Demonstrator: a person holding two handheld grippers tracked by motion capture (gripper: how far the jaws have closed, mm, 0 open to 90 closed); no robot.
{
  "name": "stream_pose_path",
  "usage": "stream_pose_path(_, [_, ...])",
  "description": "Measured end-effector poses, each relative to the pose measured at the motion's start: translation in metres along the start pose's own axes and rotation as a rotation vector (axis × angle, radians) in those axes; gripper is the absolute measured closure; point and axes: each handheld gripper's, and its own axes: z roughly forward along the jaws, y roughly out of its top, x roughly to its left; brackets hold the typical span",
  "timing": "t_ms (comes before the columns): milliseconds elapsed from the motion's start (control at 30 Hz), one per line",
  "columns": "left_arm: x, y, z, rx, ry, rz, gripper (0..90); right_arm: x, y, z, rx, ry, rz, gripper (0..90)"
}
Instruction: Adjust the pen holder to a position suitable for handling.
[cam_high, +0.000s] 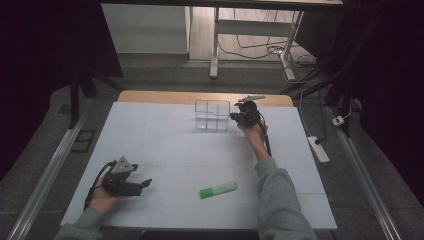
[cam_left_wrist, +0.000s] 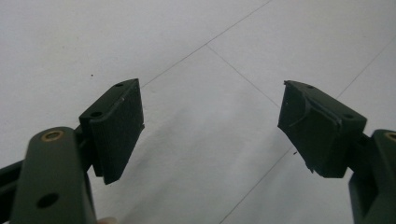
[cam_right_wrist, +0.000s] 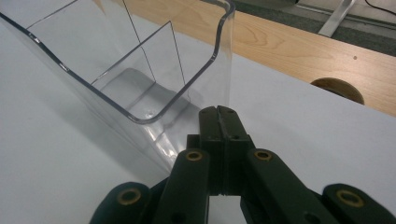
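Observation:
A clear plastic box (cam_high: 212, 115) with an inner divider stands at the far middle of the white table. My right gripper (cam_high: 239, 118) is at the box's right side, held by a hand in a grey sleeve. In the right gripper view its jaws (cam_right_wrist: 219, 112) are shut, pad against pad, right at the foot of the box's corner edge (cam_right_wrist: 229, 70); I see nothing between them. My left gripper (cam_high: 144, 184) rests low at the near left, open, with bare table between its pads (cam_left_wrist: 116, 126). A green highlighter (cam_high: 218, 189) lies on the table near the front.
White paper sheets cover the table (cam_high: 165, 150); a strip of bare wood (cam_right_wrist: 303, 51) with a round hole (cam_right_wrist: 337, 88) runs along its far edge. A power strip (cam_high: 318, 148) lies on the floor at the right. Desk legs and cables stand behind.

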Motion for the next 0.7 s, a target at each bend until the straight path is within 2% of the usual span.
stream_pose_path(333, [0.000,0.000,0.000,-0.002,0.005,-0.002,22.1,0.000,-0.002,-0.024,-0.004,-0.002,-0.013,89.1])
stream_pose_path(700, [0.000,0.000,0.000,-0.003,0.019,-0.009,22.1,0.012,-0.016,-0.060,-0.025,0.043,-0.058,88.9])
